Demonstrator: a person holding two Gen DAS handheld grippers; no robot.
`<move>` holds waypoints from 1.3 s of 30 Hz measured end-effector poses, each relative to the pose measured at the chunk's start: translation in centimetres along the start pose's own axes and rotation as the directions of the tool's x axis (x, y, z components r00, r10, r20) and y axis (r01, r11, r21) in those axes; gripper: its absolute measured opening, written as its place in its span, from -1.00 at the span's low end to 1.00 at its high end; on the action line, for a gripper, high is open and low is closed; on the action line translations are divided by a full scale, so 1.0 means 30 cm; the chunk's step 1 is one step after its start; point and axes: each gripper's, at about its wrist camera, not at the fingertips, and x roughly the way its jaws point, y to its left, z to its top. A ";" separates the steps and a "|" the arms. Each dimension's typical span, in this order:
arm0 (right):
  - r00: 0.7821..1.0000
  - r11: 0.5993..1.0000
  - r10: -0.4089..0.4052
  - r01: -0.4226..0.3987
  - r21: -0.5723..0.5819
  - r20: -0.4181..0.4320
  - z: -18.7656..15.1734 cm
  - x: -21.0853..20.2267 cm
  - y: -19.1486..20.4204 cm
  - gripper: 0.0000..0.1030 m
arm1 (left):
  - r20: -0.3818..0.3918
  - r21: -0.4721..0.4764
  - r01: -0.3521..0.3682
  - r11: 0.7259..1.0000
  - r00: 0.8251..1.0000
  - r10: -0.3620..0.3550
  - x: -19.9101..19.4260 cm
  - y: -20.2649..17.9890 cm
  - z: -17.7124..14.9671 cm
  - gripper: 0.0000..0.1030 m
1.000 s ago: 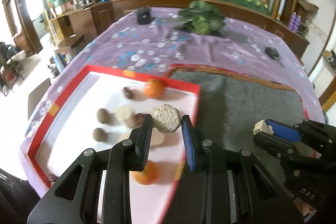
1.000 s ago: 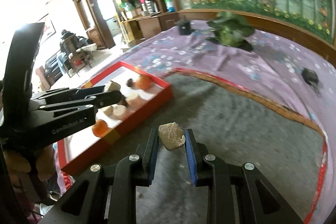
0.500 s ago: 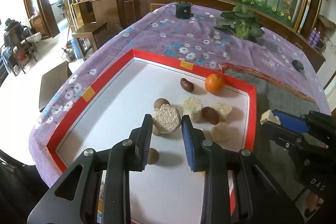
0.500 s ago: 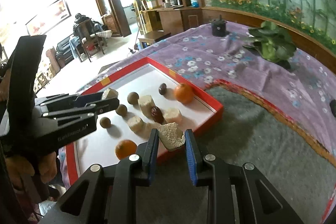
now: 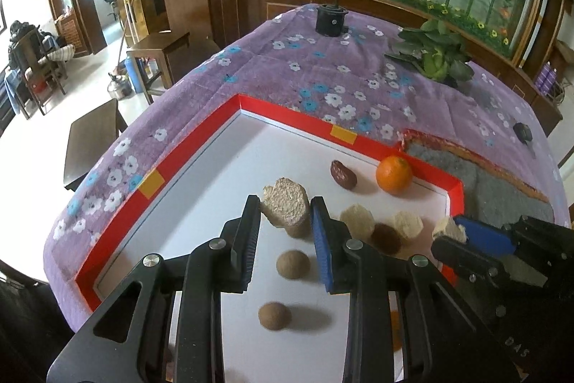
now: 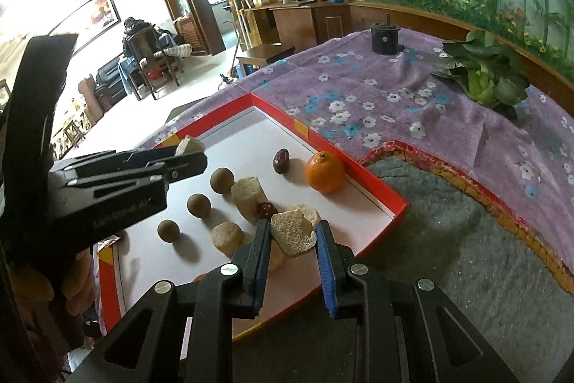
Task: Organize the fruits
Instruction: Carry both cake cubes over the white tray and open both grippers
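A red-rimmed white tray (image 5: 272, 106) (image 6: 380, 194) holds an orange (image 5: 394, 174) (image 6: 324, 172), dark dates (image 5: 343, 174), round brown fruits (image 5: 292, 263) (image 6: 199, 204) and pale beige chunks (image 5: 357, 221) (image 6: 248, 194). My left gripper (image 5: 285, 216) is shut on a beige chunk (image 5: 286, 209) held over the tray's middle. My right gripper (image 6: 292, 236) is shut on another beige chunk (image 6: 291, 236) above the tray's near right part; it shows at the right of the left wrist view (image 5: 448, 234).
The tray lies on a purple flowered cloth (image 5: 323, 74). A grey mat (image 6: 466, 239) with an orange border lies right of the tray. A leafy green vegetable (image 6: 484, 78), a black cup (image 6: 384, 38) and a small dark object (image 5: 522, 131) stand farther back.
Both grippers have moved left over the tray with their chunks still held. The right one went from over the grey mat to above the tray's edge.
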 end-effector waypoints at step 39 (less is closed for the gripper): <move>0.997 0.996 0.066 -0.063 0.060 -0.033 0.068 0.127 -0.034 -0.26 | -0.096 -0.029 -0.081 0.996 0.992 0.078 0.167 0.016 0.053 -0.22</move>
